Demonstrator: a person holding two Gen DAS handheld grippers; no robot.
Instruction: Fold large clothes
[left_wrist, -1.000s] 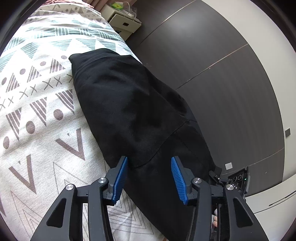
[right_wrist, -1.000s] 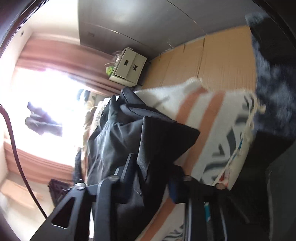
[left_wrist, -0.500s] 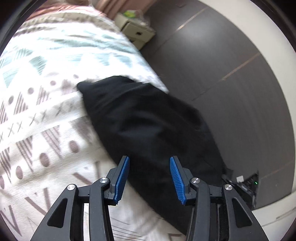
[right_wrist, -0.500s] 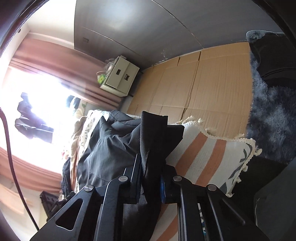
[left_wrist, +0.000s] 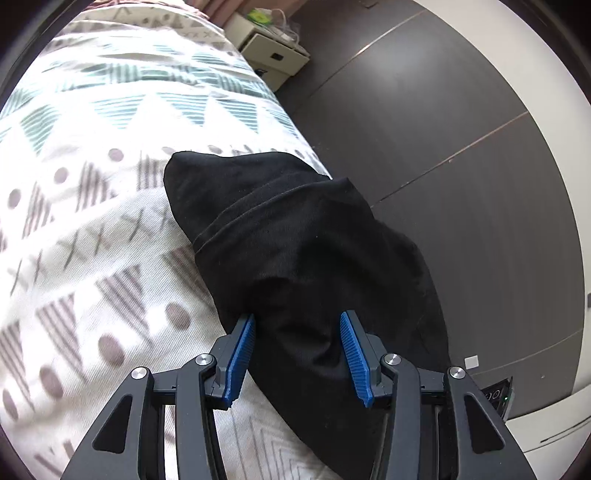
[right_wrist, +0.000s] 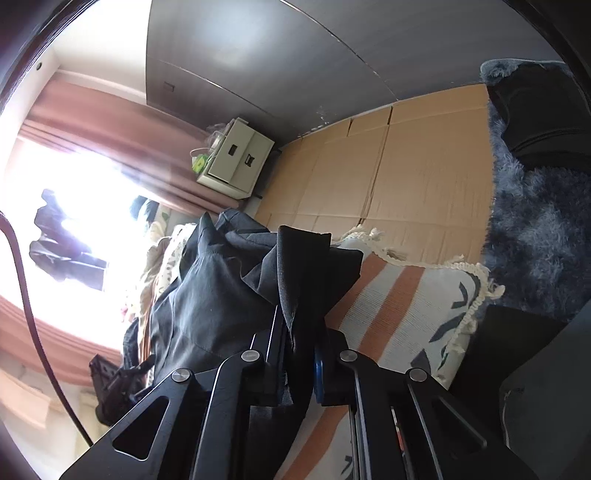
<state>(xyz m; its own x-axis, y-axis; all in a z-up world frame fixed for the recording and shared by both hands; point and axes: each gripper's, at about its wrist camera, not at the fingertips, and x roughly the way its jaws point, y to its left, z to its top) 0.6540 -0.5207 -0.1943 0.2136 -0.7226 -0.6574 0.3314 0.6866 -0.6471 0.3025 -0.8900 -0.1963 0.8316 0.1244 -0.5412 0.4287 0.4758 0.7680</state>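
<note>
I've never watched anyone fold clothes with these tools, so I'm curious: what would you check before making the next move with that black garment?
1. Right gripper clamped on the black garment: ok, cloth is pinched between the jaws.
2. Left gripper ready to grab: ok, jaws open, with fabric between the blue pads.
3. Left gripper actually gripping: not ok, not shut yet.
4. Garment supported on the patterned bedspread: not ok, one side droops over the bed edge.
5. Fold lying flat and even: cannot tell, black folds hide the layers.
</note>
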